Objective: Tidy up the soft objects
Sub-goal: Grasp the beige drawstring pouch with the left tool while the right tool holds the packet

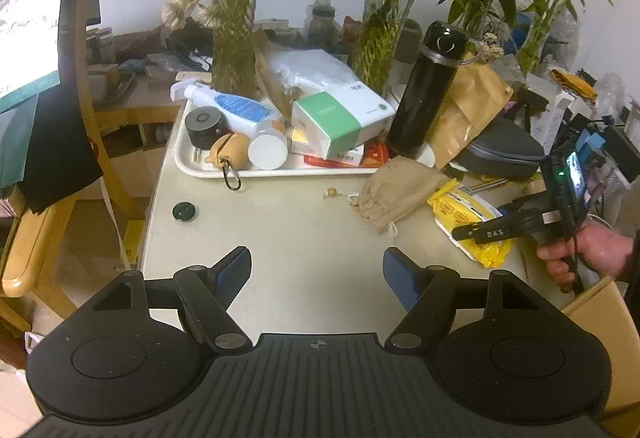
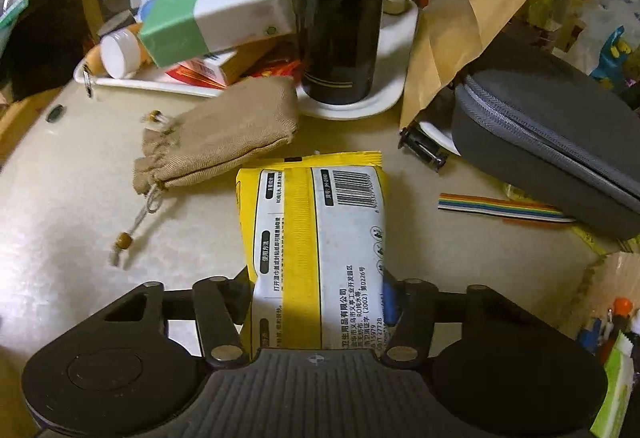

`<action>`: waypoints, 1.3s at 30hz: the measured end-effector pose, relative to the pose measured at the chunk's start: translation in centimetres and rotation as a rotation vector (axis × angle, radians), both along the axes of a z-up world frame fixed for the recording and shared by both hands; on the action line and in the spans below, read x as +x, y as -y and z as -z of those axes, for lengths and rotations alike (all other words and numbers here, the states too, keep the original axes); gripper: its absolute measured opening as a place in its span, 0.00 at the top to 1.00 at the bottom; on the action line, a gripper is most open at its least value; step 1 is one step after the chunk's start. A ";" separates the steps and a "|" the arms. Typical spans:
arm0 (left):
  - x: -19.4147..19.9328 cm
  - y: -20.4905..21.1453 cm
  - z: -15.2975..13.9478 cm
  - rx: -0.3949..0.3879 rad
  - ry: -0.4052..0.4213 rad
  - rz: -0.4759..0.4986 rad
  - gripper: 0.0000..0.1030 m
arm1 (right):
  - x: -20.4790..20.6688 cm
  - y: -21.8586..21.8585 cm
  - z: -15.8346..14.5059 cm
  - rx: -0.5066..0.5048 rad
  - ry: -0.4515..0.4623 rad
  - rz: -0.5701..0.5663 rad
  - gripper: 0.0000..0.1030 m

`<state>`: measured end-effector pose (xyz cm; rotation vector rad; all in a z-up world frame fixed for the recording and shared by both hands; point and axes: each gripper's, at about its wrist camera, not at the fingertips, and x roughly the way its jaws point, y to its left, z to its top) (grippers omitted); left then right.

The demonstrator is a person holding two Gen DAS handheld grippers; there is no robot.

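Note:
A yellow and white soft wipes pack [image 2: 316,238] lies label-up on the pale table, its near end between the fingers of my right gripper [image 2: 316,298], which is shut on it. The pack [image 1: 466,215] and the right gripper [image 1: 460,234] also show at the right of the left wrist view. A tan drawstring cloth pouch [image 2: 224,135] lies just left of and behind the pack, also in the left wrist view [image 1: 396,189]. My left gripper [image 1: 316,270] is open and empty above bare table, near the front edge.
A white tray [image 1: 184,165] of boxes and bottles sits behind. A black flask [image 2: 340,5] stands on a white dish. A grey zip case [image 2: 552,141], brown paper bag [image 2: 472,17] and rainbow ribbon cable [image 2: 500,205] lie right. A cardboard box [image 1: 608,322] sits front right. Plants stand behind.

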<state>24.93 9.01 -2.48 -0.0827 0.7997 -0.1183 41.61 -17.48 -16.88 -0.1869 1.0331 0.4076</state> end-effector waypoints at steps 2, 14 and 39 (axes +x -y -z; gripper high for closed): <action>0.0 0.2 -0.1 0.001 0.008 0.002 0.30 | -0.4 -0.1 -0.7 -0.008 0.008 -0.009 0.43; 0.0 0.4 -0.3 0.002 0.053 0.036 0.30 | -3.2 2.2 -7.2 0.015 0.064 0.074 0.43; 7.9 2.5 3.5 0.017 0.049 0.356 0.30 | -8.5 5.5 -13.1 0.160 0.170 0.152 0.43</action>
